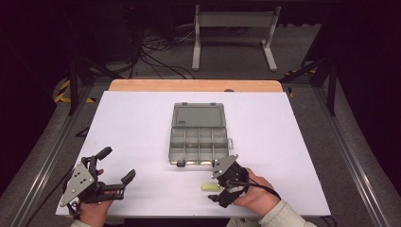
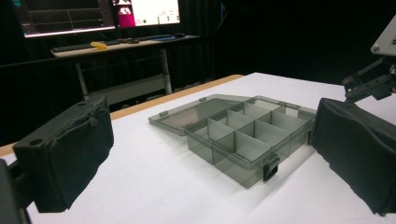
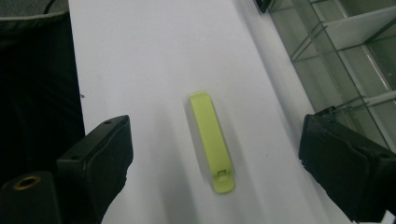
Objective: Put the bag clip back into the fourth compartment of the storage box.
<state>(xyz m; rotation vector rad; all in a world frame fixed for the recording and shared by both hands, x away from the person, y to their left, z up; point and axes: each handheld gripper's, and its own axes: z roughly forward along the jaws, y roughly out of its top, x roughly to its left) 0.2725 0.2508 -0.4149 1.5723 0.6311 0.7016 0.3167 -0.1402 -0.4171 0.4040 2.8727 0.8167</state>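
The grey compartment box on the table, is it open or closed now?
Open. The grey compartment box has its lid folded back flat on the white table, and the dividers inside are exposed.

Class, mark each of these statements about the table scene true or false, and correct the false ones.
1. The organiser box has its lid open. True.
2. The right tool is clamped on the yellow-green clip. False: its jaws stand apart on either side of the clip, which lies flat on the table.
3. The clip lies inside a compartment of the box. False: it lies on the table, in front of the box.
4. The left tool holds nothing. True.
5. The table surface is white. True.
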